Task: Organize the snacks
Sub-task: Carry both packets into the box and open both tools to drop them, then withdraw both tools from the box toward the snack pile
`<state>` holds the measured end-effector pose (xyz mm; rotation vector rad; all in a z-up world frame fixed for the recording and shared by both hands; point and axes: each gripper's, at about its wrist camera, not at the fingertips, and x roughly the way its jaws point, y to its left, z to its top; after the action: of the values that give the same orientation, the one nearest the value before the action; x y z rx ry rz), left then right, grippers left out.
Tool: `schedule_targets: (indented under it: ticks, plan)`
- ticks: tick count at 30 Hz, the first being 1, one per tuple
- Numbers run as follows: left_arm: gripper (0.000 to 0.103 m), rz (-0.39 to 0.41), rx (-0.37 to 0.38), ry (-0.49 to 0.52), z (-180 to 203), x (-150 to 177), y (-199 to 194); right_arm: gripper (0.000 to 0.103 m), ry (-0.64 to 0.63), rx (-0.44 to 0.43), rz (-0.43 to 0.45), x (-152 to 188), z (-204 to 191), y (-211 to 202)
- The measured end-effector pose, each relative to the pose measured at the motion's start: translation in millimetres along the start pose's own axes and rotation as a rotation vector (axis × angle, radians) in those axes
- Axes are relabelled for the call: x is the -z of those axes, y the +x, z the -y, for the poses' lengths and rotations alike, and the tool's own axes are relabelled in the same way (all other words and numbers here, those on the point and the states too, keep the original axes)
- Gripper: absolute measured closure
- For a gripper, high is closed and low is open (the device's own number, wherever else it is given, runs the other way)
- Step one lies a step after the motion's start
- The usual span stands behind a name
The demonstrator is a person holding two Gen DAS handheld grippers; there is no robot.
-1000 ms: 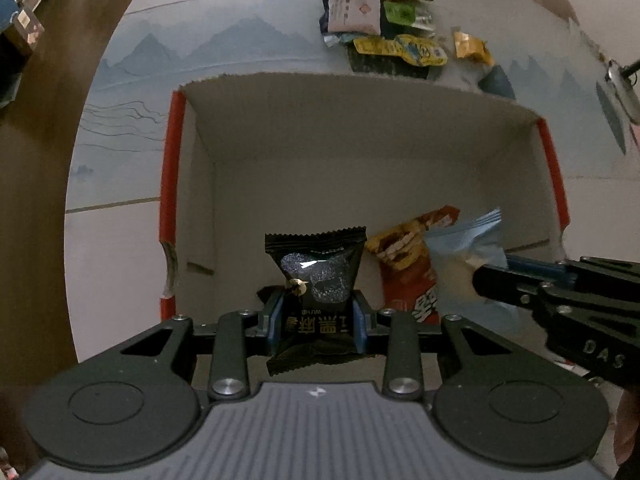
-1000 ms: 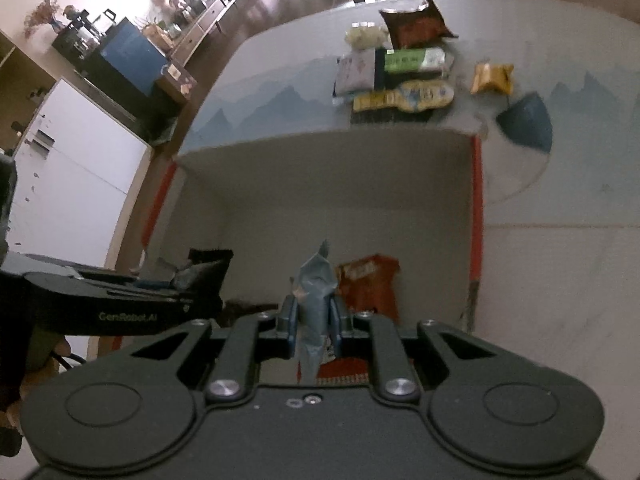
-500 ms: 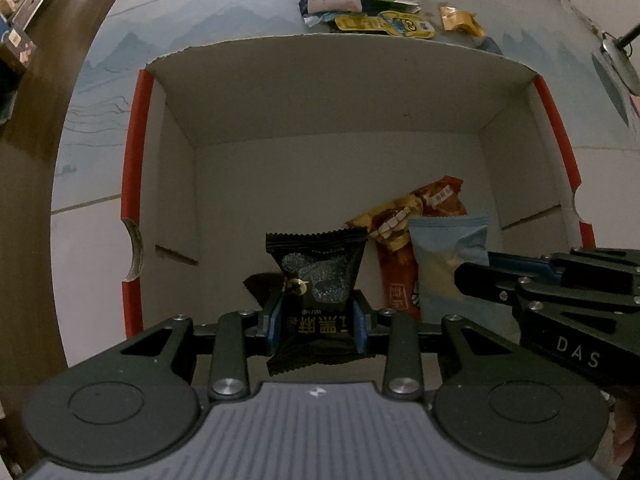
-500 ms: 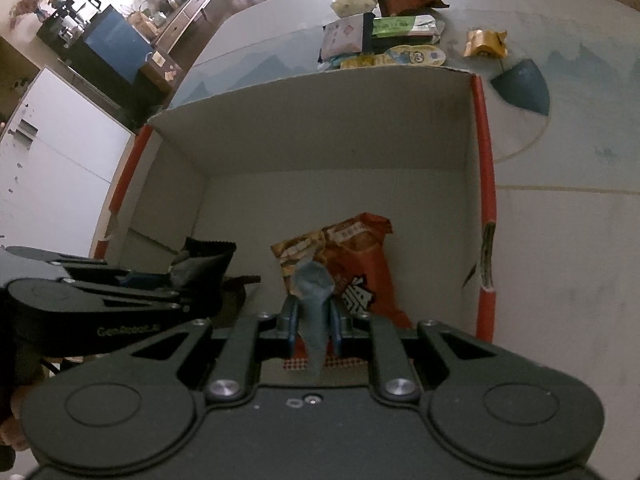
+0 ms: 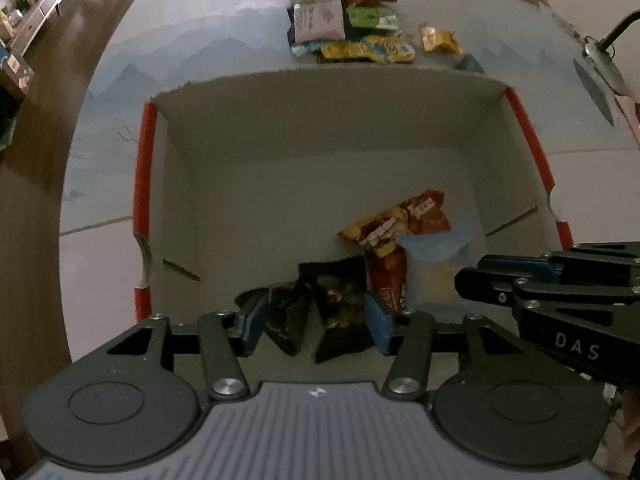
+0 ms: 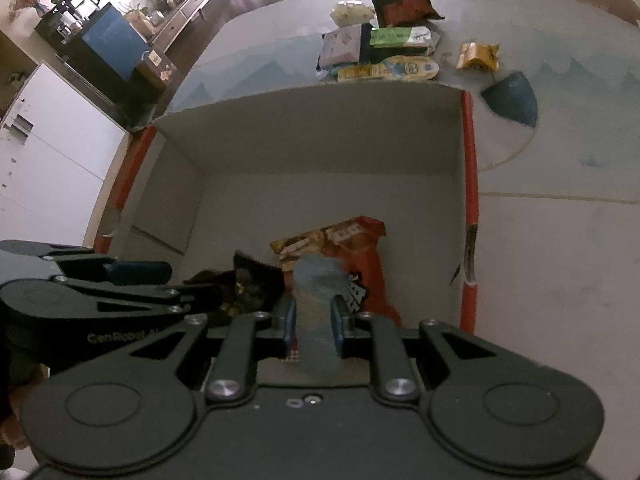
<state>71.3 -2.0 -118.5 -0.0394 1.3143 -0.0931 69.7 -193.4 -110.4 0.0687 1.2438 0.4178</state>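
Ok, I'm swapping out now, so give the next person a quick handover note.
Left gripper: open, black snack packets loose between its fingers in the cardboard box.
Right gripper: open around the light blue packet, which lies on the red chip bag.
Done: these snacks are boxed.
Left: the pile of snacks on the table beyond the box.
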Motion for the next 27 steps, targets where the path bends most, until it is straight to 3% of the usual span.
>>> schedule_targets:
  ticks: [5, 16, 27]
  plan:
    - [0.044, 0.064, 0.006, 0.017, 0.7, 0.5, -18.2, 0.083, -0.002, -0.011, 0.028, -2.1, -2.3, -12.5]
    - [0.043, 0.176, 0.014, 0.034, -0.3, -4.8, -55.9, 0.081, -0.044, -0.01, 0.118, -14.7, -16.2, -46.3]
    - [0.035, 0.27, 0.053, 0.037, -2.7, -17.3, -85.6, 0.079, -0.065, 0.002, 0.199, -31.6, -18.8, -76.4]
